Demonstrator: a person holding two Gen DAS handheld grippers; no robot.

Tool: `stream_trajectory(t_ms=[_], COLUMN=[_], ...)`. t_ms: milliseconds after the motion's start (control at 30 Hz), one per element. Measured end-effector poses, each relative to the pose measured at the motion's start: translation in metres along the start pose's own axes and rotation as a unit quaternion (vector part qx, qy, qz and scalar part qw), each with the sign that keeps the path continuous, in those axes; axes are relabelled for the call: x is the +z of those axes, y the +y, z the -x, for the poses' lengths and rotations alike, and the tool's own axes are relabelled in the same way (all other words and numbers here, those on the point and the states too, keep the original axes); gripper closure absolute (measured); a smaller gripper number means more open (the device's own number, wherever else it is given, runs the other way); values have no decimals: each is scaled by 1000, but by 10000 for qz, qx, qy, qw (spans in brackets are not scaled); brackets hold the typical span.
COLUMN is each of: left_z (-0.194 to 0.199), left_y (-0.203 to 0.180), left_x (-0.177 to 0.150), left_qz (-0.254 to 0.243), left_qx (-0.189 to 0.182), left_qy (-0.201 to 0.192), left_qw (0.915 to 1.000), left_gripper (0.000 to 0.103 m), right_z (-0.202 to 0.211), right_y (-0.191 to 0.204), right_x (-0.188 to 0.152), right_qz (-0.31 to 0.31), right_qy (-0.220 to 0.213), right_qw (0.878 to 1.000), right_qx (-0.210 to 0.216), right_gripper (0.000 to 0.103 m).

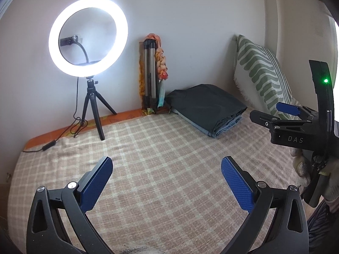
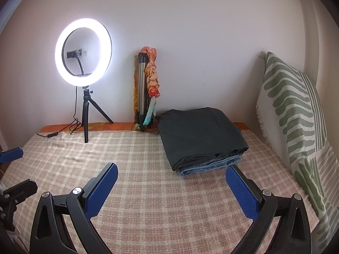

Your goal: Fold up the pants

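Pants: one folded stack [image 2: 201, 139] lay on the checked blanket [image 2: 148, 190], a dark pair on top and a blue denim layer showing at its near edge; how many pairs were in it I could not tell.
Landmark: I place everything else from that stack.
Left of the stack: one folded silver tripod [image 2: 142, 89] leaned upright on the wall, touching the stack's far left corner, with one orange patterned cloth [image 2: 153, 74] hung over it.
Further left: one lit ring light [image 2: 83, 51] stood on a small black tripod, well apart from the stack, its cable trailing along the blanket's far edge.
Right of the stack: one green-and-white striped cushion [image 2: 296, 114] stood against the wall, near but not touching.
My right gripper [image 2: 171, 176]: jaws spread wide, nothing between them, its right finger just in front of the stack's near corner.
My left gripper [image 1: 167, 169]: jaws spread wide over bare blanket, nothing between them, well apart from the stack and to its near left.
In the way: only open blanket lay between both grippers and the stack.
Containers: I saw none.
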State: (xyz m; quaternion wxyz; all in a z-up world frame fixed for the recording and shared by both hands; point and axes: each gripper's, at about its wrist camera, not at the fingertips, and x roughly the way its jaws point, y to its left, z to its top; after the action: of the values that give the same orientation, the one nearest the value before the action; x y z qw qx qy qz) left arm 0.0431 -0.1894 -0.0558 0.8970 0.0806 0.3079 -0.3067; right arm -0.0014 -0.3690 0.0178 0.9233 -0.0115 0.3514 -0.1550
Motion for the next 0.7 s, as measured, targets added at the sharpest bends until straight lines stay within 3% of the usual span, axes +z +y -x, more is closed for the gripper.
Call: stream_trajectory(t_ms=[700], left_z=[2], left_y=[4], left_x=[1], left_qz=[11], left_qx=[8], left_qy=[17], left_qw=[10000], left_gripper=[1], right_z=[-1], right_y=[1], right_x=[-1], right_qz=[-26], right_qy=[38], right_qw=[10000], right_qx=[-5], right_gripper=[0])
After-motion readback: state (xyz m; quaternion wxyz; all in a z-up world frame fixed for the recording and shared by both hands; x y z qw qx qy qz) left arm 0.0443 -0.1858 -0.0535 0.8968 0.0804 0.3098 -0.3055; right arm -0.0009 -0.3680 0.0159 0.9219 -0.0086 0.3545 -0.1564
